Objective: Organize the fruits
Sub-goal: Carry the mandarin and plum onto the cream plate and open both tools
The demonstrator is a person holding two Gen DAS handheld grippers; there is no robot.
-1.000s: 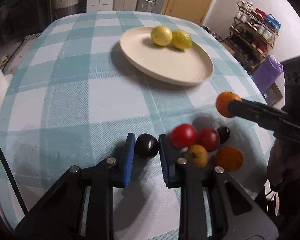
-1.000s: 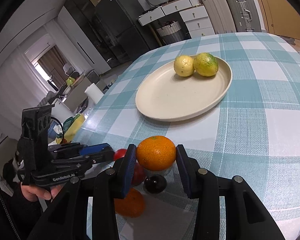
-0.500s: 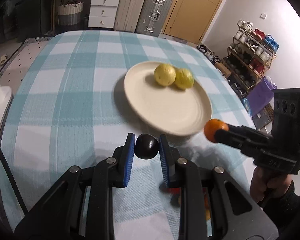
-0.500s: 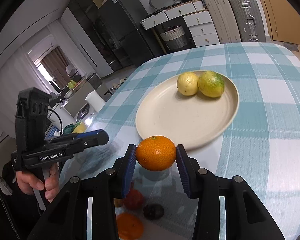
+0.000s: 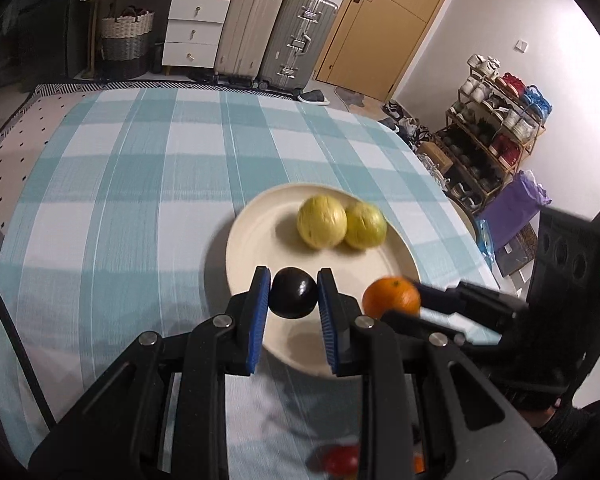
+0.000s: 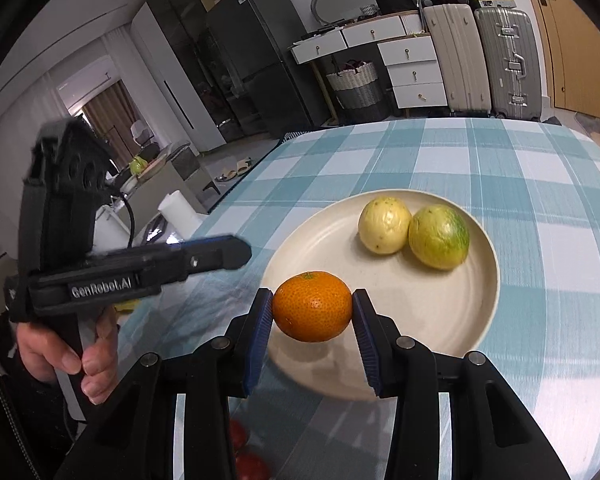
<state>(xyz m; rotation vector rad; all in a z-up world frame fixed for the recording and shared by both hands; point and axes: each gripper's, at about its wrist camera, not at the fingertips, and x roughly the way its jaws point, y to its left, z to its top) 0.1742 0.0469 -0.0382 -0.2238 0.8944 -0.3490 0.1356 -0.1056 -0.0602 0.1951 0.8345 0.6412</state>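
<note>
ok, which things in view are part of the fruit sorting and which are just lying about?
Job:
- round cream plate
- two yellow-green round fruits on it
- orange mandarin in right hand-held gripper
- dark purple round fruit in left hand-held gripper
- red fruits on the checked tablecloth

Lying about:
- silver suitcases
- wicker basket
- white paper roll

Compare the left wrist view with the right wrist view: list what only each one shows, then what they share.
Only the left wrist view shows the dark fruit pinched in the left gripper, plus a wooden door and a shoe rack.

Only the right wrist view shows the bare hand gripping the left gripper's handle, a refrigerator and a paper towel roll.

Both show the cream plate with two yellow-green fruits on it, the orange clamped in the right gripper, the checked tablecloth, and suitcases.
</note>
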